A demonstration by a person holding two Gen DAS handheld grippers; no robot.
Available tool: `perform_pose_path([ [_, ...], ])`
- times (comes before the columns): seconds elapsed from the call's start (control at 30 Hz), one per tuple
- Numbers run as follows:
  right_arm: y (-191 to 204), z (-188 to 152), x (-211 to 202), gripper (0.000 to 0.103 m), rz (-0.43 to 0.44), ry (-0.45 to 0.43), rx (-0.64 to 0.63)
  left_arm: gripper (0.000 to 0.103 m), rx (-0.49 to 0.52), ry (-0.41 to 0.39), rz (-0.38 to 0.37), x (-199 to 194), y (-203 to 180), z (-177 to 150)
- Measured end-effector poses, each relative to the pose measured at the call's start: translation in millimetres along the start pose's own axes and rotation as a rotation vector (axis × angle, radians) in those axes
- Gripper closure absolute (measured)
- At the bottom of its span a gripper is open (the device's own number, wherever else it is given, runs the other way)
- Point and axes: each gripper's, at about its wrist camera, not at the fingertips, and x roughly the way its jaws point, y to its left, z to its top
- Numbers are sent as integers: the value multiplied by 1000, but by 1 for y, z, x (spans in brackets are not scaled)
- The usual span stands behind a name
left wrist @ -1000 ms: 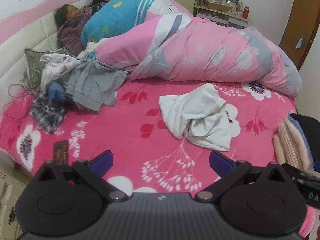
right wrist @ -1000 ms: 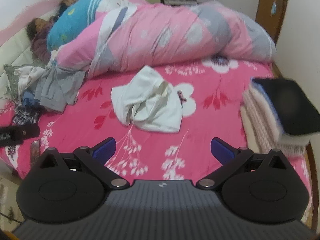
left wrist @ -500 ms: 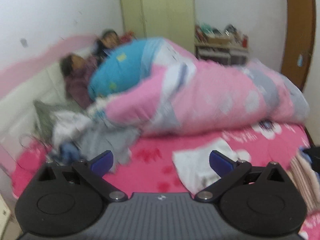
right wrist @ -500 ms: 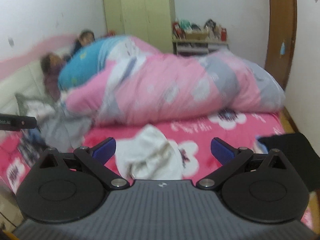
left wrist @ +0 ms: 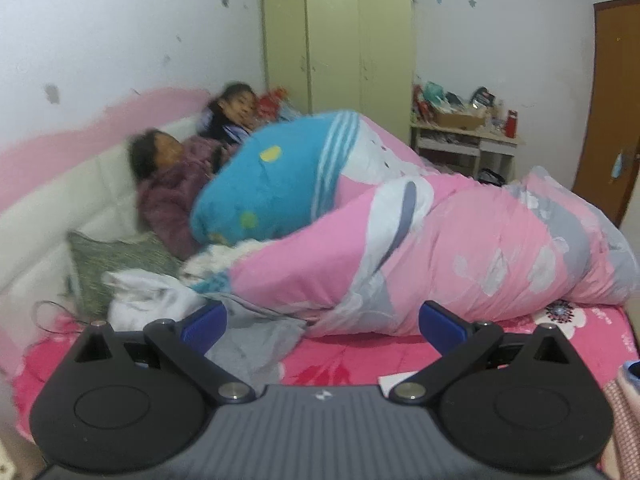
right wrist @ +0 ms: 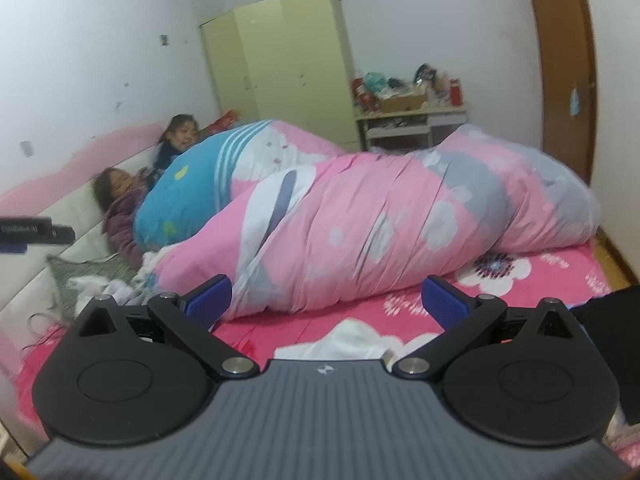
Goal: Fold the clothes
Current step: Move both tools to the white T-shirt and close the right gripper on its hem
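Both cameras have tilted upward since a second ago: the bed fills less of each frame now, and the wardrobe [left wrist: 338,52] and wall take up the upper half. The white garment [right wrist: 352,340], fully visible mid-frame before, now shows only as a crumpled edge at lower centre of the right wrist view, just above the gripper body; in the left wrist view only a white corner [left wrist: 394,382] peeks out at lower right of centre.

The left gripper [left wrist: 322,322] has its blue-tipped fingers spread wide with nothing between them. The right gripper [right wrist: 326,300] is likewise spread and empty.

A pile of grey and white clothes [left wrist: 256,332] lies at lower left, beside a green pillow [left wrist: 120,256]. The pink quilt [right wrist: 380,232] stretches across mid-frame on the pink floral sheet [right wrist: 552,280]. Two people lie at the headboard, centre left. A cluttered shelf [right wrist: 412,114] stands right of the wardrobe.
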Motion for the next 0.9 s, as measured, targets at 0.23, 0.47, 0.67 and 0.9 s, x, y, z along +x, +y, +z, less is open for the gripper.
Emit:
perform_pose_path([
  [0.23,32,18,48,1,-206,-12,29,0,-44,79,-147,106,18,-19],
  [0.47,48,-2,105,1,-298,-4,22,0,-16,168,-250,191,18,-67],
  [0.67,32,-42,159,1,-300,96,55,0,87,219,-331,240,4,-114],
  [0.9,-8,-107,215,1,-240,183,5,0,209,265,-383,272,-40,-177],
])
